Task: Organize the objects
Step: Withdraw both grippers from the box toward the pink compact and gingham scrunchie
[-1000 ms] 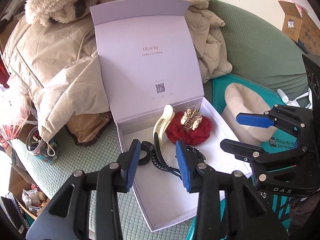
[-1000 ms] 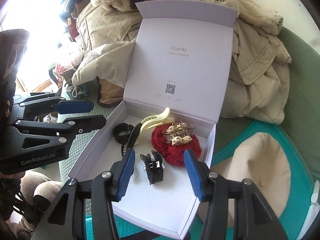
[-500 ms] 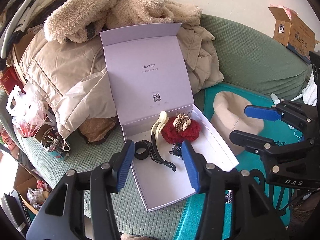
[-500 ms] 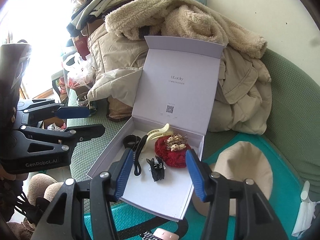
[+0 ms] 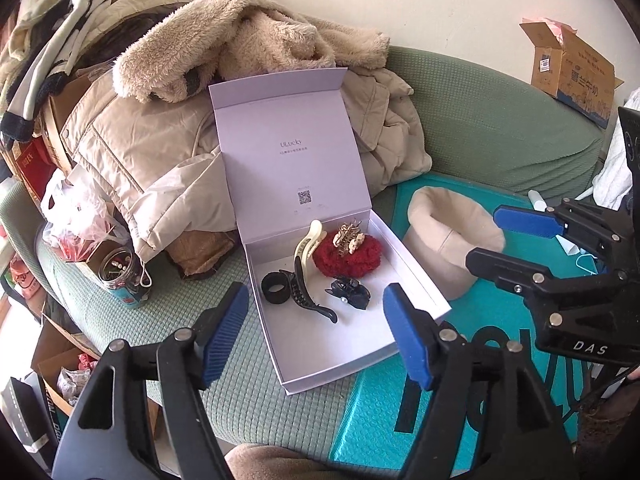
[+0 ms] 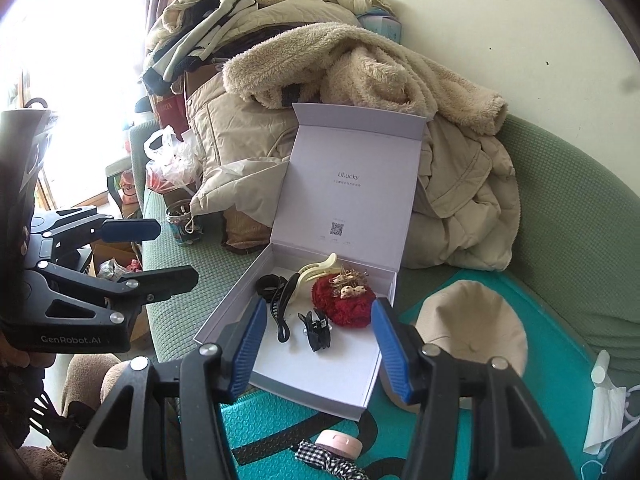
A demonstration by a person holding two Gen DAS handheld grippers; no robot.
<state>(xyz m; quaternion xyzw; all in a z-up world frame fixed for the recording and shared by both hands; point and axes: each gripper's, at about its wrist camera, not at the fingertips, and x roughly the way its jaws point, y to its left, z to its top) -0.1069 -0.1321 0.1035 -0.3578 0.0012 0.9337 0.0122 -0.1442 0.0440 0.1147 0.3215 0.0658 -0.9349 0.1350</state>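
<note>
An open white gift box [image 5: 416, 280] [image 6: 372, 384] lies on the green sofa, lid up. Inside lie a red fluffy scrunchie [image 5: 347, 255] [image 6: 344, 307] with a gold clip on top, a cream claw clip [image 5: 305, 242] [image 6: 314, 268], a long black clip [image 5: 306, 294] [image 6: 280, 312], a black hair tie [image 5: 275, 288] [image 6: 267, 283] and a small black claw clip [image 5: 350, 290] [image 6: 316, 330]. My left gripper [image 5: 316, 332] [image 6: 154, 252] is open and empty, held back above the box's near edge. My right gripper [image 6: 318, 352] [image 5: 502, 240] is open and empty, also above the box's near edge.
A beige hat [image 5: 452, 240] [image 6: 472, 320] lies right of the box on a teal mat [image 5: 472, 360]. Coats [image 5: 168, 128] are piled behind. A tin [image 5: 124, 276] and a plastic bag [image 5: 76, 216] stand left. A pink case [image 6: 339, 444] and checked scrunchie [image 6: 324, 460] lie near me.
Both grippers have pulled back and up from the box, so it looks smaller and farther. The items in the box have not moved.
</note>
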